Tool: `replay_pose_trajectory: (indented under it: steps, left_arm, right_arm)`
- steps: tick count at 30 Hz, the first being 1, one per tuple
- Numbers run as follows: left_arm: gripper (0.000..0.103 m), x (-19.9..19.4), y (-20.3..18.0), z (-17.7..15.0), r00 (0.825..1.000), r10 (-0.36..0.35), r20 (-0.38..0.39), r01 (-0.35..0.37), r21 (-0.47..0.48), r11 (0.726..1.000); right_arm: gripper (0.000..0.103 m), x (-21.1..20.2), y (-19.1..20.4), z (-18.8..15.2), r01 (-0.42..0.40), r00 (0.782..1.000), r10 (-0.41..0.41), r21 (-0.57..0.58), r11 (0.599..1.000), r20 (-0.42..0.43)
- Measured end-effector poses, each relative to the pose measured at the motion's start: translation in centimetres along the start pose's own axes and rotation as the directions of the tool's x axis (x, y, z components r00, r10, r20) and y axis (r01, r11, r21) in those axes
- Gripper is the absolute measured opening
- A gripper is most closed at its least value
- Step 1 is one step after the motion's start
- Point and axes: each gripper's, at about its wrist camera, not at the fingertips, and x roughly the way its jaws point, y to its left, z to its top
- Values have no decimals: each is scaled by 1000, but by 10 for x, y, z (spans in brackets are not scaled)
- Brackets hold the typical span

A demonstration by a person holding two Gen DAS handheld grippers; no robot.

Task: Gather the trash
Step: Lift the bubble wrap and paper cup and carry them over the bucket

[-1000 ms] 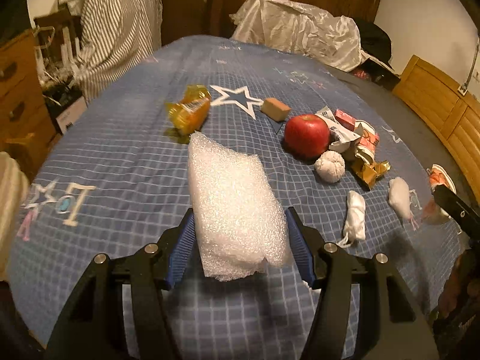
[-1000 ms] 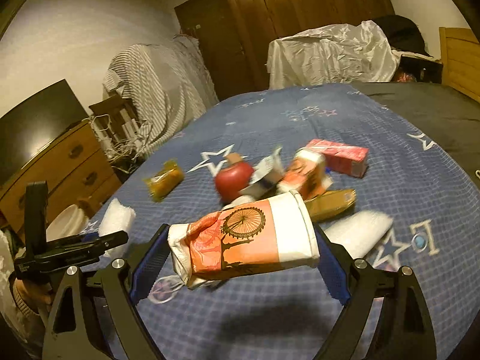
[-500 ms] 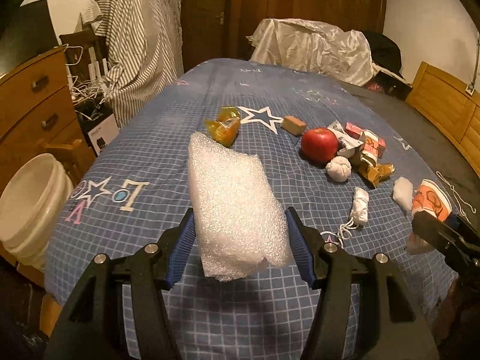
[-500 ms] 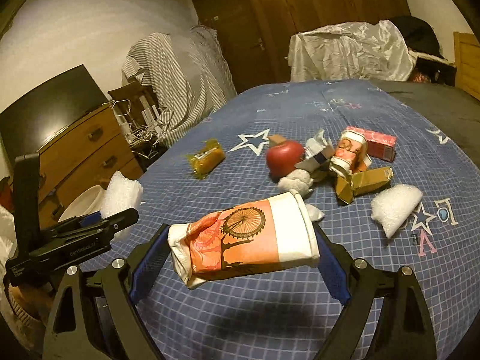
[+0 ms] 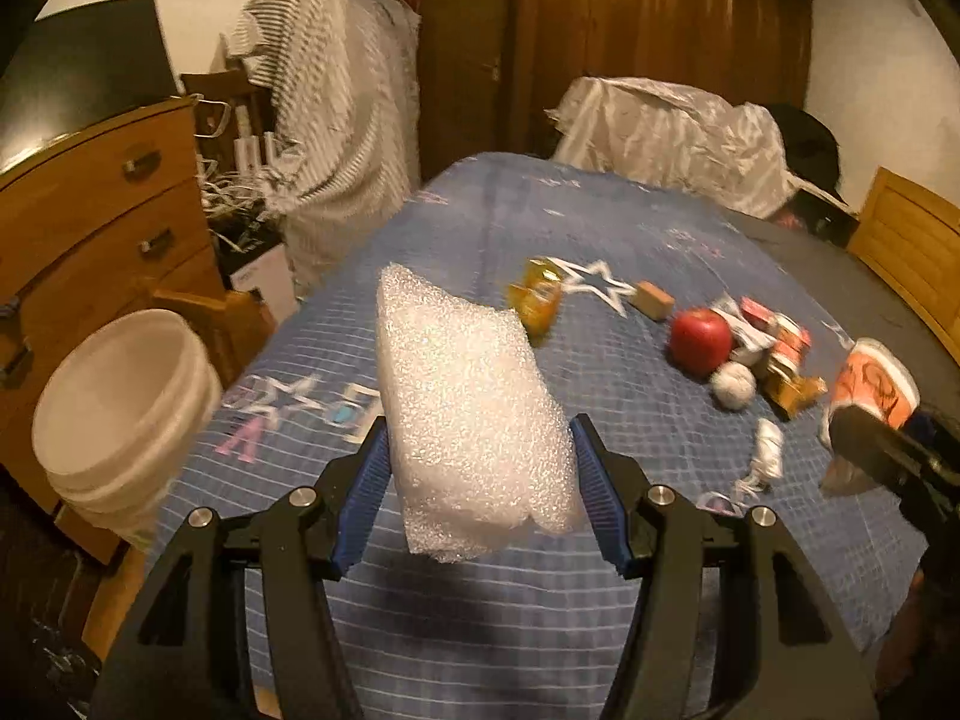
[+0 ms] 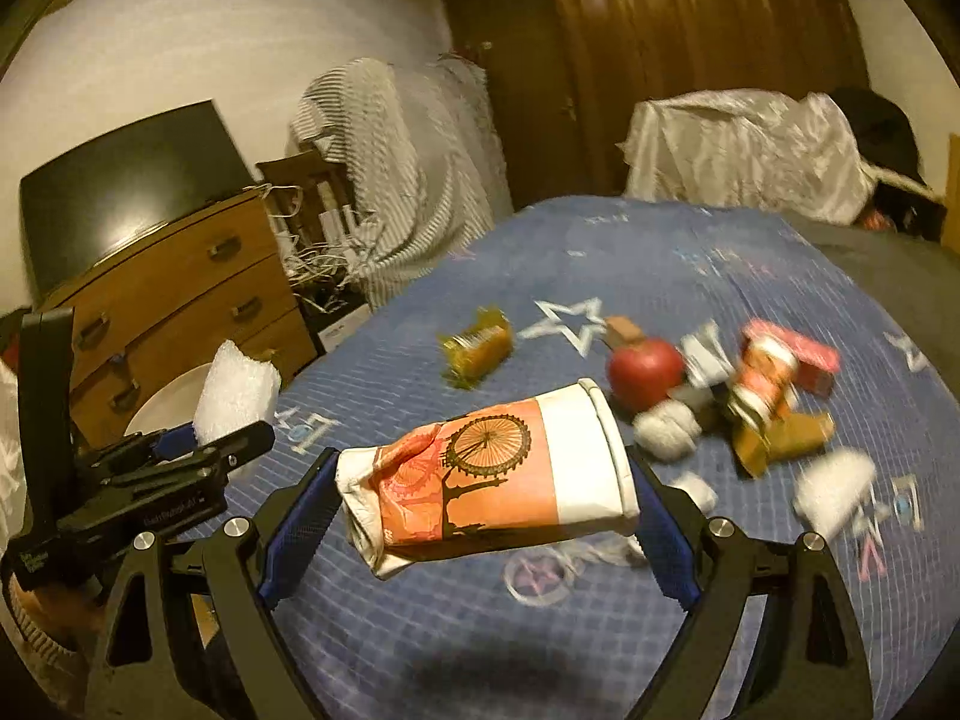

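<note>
From the left wrist, the left gripper [image 5: 477, 489] points down at a slant over the near edge of the blue checked bedspread [image 5: 600, 228], its blue pads pinching a white foam sheet [image 5: 471, 420] that stands up between them, clear of the cloth. At the left of the frame a white bucket [image 5: 120, 414] sits beside a wooden dresser [image 5: 90, 210]. At the right edge the right gripper [image 5: 888, 456] shows from the side with the paper cup [image 5: 876, 384] in it. In the middle right lie a red apple [image 5: 701, 340], a white paper ball [image 5: 733, 385] and blurred cartons.

From the right wrist, the right gripper [image 6: 480, 516] also slants downward, spread wide yet clamping the orange-and-white paper cup [image 6: 486, 480] sideways by its base and rim, above the bedspread [image 6: 660, 252]. At lower left the left gripper [image 6: 180, 456] appears with the foam sheet [image 6: 237, 390] in it, in front of the bucket [image 6: 162, 402]. Only this view shows a white foam lump [image 6: 834, 489] at the right, and a dark screen [image 6: 132, 180] on the dresser [image 6: 174, 288].
</note>
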Motion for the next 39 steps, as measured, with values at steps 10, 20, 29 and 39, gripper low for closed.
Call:
replay_pose_trajectory:
  steps: [10, 20, 29, 39]
  left_arm:
    - [57, -16, 103, 38, 974, 212, 79, -209, -49, 977]
    - [57, -17, 215, 58, 914, 401, 53, -395, -105, 913]
    - [57, 3, 274, 61, 899, 437, -10, -435, -119, 893]
    - [57, 29, 320, 49, 910, 404, -94, -414, -166, 895]
  right_arm:
    - [90, 81, 110, 75, -124, 992, 124, -178, 976, -10]
    - [90, 179, 238, 130, -284, 958, 263, -246, 927, -115]
    - [90, 252, 324, 137, -387, 914, 328, -265, 883, -240]
    - [90, 286, 382, 120, -425, 893, 329, -333, 842, -307]
